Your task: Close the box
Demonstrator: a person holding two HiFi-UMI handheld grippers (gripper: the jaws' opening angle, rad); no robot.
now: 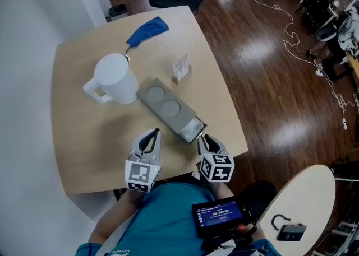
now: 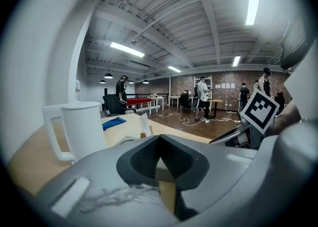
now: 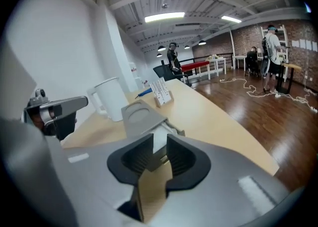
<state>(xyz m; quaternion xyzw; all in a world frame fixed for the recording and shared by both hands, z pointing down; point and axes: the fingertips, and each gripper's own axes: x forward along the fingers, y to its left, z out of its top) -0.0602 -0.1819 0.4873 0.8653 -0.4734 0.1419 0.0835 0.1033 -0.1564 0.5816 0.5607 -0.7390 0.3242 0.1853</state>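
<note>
Clearly, table (image 1: 84,137): carries the box at its middle, right of the white jug (image 1: 115,78).
Box (image 1: 168,106): grey and long; its near end gapes, so by my judgement nothing is closed yet.
Right gripper (image 1: 203,138): at that open end, fingers narrowly apart.
Left gripper (image 1: 153,133): just left, fingers together, empty.
Flap (image 1: 193,129): white, sticking out; folding it in remains.

The left gripper's (image 2: 158,157) own body hides nearly all of the box (image 2: 124,140) in its view. From the head view, the person's torso (image 1: 168,215) covers part of the tabletop's (image 1: 84,154) near edge. The card stand's (image 1: 180,69) print is too small to read.
</note>
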